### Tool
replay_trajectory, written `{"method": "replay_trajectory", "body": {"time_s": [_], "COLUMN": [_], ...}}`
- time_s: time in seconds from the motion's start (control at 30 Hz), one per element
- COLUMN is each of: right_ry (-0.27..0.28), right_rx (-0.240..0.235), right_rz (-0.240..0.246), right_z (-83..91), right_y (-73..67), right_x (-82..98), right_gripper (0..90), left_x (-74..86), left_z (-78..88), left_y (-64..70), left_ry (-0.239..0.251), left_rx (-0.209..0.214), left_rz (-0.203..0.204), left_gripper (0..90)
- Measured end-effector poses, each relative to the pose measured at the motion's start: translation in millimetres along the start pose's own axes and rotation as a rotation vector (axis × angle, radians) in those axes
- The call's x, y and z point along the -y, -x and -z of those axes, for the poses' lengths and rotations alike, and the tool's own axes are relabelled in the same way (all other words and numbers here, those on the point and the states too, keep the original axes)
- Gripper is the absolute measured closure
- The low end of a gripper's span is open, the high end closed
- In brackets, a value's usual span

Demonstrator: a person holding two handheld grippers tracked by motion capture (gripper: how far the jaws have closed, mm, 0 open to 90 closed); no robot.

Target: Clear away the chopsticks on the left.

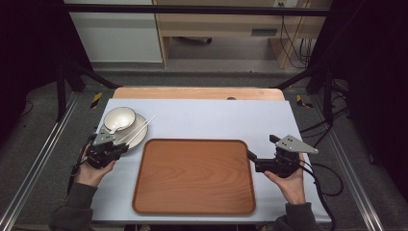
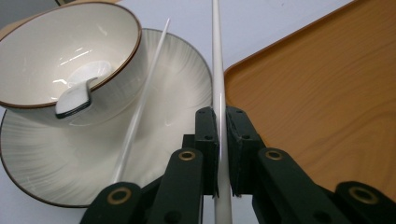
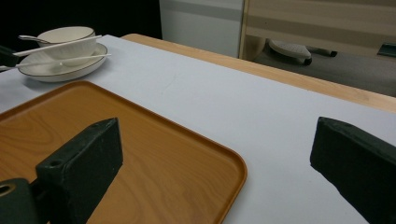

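Two white chopsticks over the plate (image 2: 177, 84), one chopstick (image 2: 218, 93) pinched between the left gripper (image 2: 218, 149) jaws, second chopstick (image 2: 140, 107) resting beside the bowl (image 2: 70, 51), right gripper (image 3: 215, 158) jaws spread wide above the wooden tray (image 1: 192, 175) edge.

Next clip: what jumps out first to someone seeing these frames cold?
The large wooden tray lies empty at the table's centre, between the two grippers. At far left, a bowl with a spoon sits on a plate, and the left gripper is shut on one white chopstick while the other chopstick rests across the plate. The right gripper is open by the tray's right edge.
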State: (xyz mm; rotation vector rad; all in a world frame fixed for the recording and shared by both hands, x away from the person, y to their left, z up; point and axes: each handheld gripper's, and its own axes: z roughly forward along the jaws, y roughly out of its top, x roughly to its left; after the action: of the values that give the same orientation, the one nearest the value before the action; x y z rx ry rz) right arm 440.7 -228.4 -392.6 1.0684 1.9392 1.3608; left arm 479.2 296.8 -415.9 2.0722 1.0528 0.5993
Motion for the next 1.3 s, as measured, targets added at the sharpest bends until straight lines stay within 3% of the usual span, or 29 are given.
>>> {"method": "replay_trajectory", "body": {"time_s": [0.13, 0.17, 0.23, 0.27, 0.33, 0.43, 0.53, 0.57, 0.6, 0.63, 0.77, 0.8, 0.87, 0.97, 1.1, 1.3], "right_ry": [0.005, 0.005, 0.013, 0.013, 0.015, 0.021, 0.023, 0.023, 0.023, 0.029, 0.030, 0.027, 0.027, 0.025, 0.023, 0.031], "right_rx": [0.000, 0.000, -0.001, -0.001, -0.003, -0.008, -0.003, -0.003, -0.003, -0.004, -0.007, -0.008, -0.010, -0.012, -0.014, -0.012], "right_rz": [-0.003, -0.003, -0.010, -0.010, -0.010, -0.012, -0.013, -0.014, -0.014, -0.016, -0.016, -0.017, -0.016, -0.017, -0.017, -0.020], "right_z": [0.7, 0.7, 2.5, 2.5, 3.2, 4.3, 5.6, 6.1, 6.1, 6.9, 6.9, 6.4, 6.3, 5.9, 5.6, 7.5], "right_y": [0.1, 0.1, 0.5, 0.5, 0.6, 0.9, 1.2, 1.5, 1.5, 1.7, 1.4, 1.0, 0.9, 0.7, 0.4, 1.0], "right_x": [-0.6, -0.6, -1.4, -1.4, -1.7, -2.2, -2.8, -3.0, -3.0, -3.3, -3.4, -3.3, -3.2, -3.0, -2.9, -3.7], "right_gripper": [2.7, 2.7, 2.7, 2.7, 2.7, 2.7, 2.6, 2.7, 2.7, 2.6, 2.7, 2.6, 2.7, 2.6, 2.6, 2.6], "left_x": [-7.3, -7.3, -8.3, -8.3, -6.9, -6.6, -7.7, -7.9, -7.9, -6.9, -2.7, 2.0, 4.5, 16.1, 26.8, 33.8], "left_z": [4.6, 4.6, 5.1, 5.1, 3.4, 2.2, 2.3, 3.7, 3.7, 5.4, 7.3, 6.0, 4.3, -1.5, -8.8, -11.2], "left_y": [21.5, 21.5, 39.4, 39.4, 58.0, 67.7, 79.0, 85.2, 85.2, 92.0, 102.4, 108.6, 111.3, 118.8, 126.0, 124.7], "left_ry": [0.025, 0.025, 0.033, 0.033, 0.014, 0.012, 0.018, 0.036, 0.036, 0.050, 0.080, 0.098, 0.094, 0.090, 0.078, 0.044], "left_rx": [-0.012, -0.012, -0.033, -0.033, -0.063, -0.079, -0.124, -0.144, -0.144, -0.164, -0.197, -0.208, -0.216, -0.254, -0.285, -0.326], "left_rz": [0.017, 0.017, 0.053, 0.053, 0.087, 0.107, 0.134, 0.165, 0.165, 0.196, 0.238, 0.267, 0.274, 0.344, 0.392, 0.409], "left_gripper": [84.0, 83.9, 84.0, 83.9, 83.9, 83.9, 83.9, 83.9, 83.9, 83.9, 83.8, 83.8, 83.8, 83.8, 83.8, 83.8]}}
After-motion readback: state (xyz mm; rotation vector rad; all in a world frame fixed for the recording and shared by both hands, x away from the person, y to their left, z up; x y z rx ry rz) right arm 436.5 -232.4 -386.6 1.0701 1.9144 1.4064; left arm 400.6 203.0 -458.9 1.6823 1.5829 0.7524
